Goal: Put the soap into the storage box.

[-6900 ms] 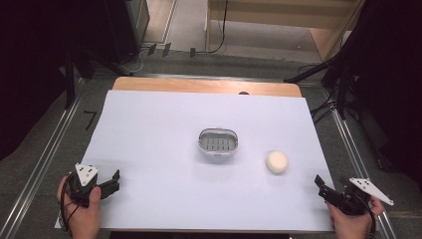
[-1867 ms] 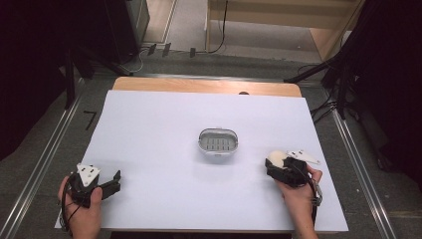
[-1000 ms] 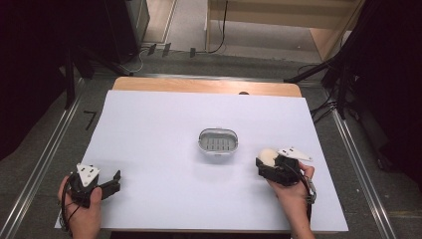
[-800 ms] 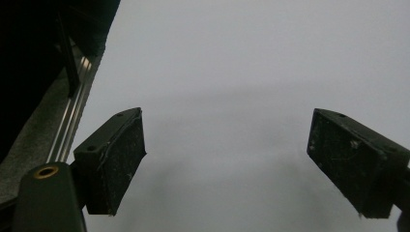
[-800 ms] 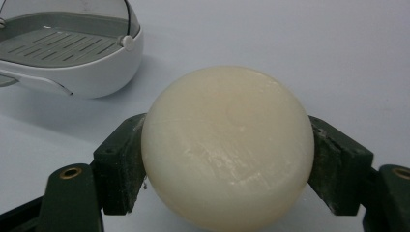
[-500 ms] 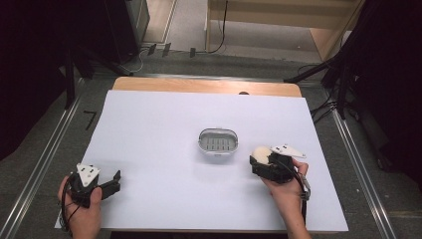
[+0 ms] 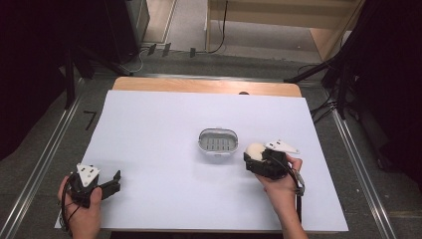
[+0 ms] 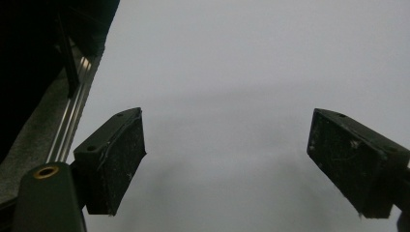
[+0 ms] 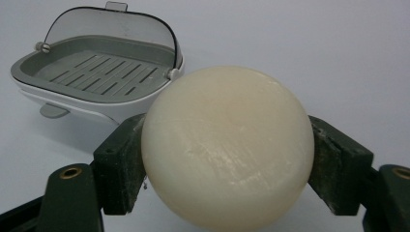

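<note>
A round cream soap bar (image 9: 225, 145) sits clamped between the two black jaws of my right gripper (image 9: 227, 162), held just above the white table sheet. From the high view the soap (image 7: 255, 150) and right gripper (image 7: 256, 158) hover just right of an open grey soap dish (image 7: 218, 143) with a slatted floor and a clear lid tipped back; the dish (image 9: 96, 72) lies ahead and to the left in the right gripper view. My left gripper (image 7: 115, 182) rests at the table's near left corner, open, with bare sheet between its pads (image 8: 121, 159).
A white sheet (image 7: 164, 134) covers most of the wooden table, whose far edge (image 7: 204, 85) shows bare. Metal rails (image 7: 45, 164) run along both sides, and dark stands and cables lie on the floor beyond the far edge.
The right gripper came in from the near right corner, closed on the soap where it lay right of the dish, and over the last second has carried it left toward the dish. The left gripper stayed put.
</note>
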Action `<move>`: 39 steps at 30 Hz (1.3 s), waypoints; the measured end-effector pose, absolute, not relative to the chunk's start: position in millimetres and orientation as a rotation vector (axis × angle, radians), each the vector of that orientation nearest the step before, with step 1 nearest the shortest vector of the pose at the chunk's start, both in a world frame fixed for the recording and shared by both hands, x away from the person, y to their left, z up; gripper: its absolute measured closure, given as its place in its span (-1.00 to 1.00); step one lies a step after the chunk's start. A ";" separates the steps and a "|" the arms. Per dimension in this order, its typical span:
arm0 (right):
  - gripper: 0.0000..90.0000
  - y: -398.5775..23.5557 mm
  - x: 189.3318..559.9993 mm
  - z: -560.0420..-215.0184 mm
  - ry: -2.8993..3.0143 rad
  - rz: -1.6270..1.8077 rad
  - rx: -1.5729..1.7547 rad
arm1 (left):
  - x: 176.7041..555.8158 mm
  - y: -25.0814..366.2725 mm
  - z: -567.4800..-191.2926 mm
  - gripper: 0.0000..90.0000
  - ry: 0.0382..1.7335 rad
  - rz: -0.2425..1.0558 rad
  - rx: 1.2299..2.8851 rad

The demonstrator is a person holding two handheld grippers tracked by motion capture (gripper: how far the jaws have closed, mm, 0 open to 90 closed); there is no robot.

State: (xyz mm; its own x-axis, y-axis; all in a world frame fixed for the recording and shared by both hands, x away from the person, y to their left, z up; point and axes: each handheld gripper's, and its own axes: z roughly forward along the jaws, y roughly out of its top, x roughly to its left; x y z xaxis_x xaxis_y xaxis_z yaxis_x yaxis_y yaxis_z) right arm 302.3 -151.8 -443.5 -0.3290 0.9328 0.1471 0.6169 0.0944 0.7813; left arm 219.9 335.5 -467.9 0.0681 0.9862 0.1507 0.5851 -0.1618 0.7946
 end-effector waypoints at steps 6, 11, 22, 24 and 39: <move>-0.44 -147.4 305.0 -442.2 2.002 1.114 1.516 | 219.9 335.6 -467.9 -0.68 1.560 0.952 1.806; -0.44 -142.5 307.5 -440.8 2.008 1.113 1.514 | 219.9 335.6 -467.9 -0.68 1.561 0.952 1.805; -0.44 -133.6 313.1 -434.6 2.019 1.121 1.496 | 219.9 335.6 -467.9 -0.68 1.560 0.951 1.805; -0.44 -131.5 314.5 -433.5 2.020 1.125 1.495 | 219.9 335.7 -467.9 -0.68 1.560 0.951 1.805; -0.44 -116.3 321.6 -428.5 2.031 1.149 1.481 | 220.0 335.8 -467.9 -0.68 1.560 0.949 1.802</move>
State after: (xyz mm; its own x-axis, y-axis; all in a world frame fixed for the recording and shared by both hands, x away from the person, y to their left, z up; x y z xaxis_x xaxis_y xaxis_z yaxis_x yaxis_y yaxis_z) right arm 321.6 -116.3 -428.5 -0.3757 0.9130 0.1591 0.6065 0.1124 0.7871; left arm 220.0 335.8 -467.9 0.0682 0.9868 0.1469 0.5840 -0.1588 0.7961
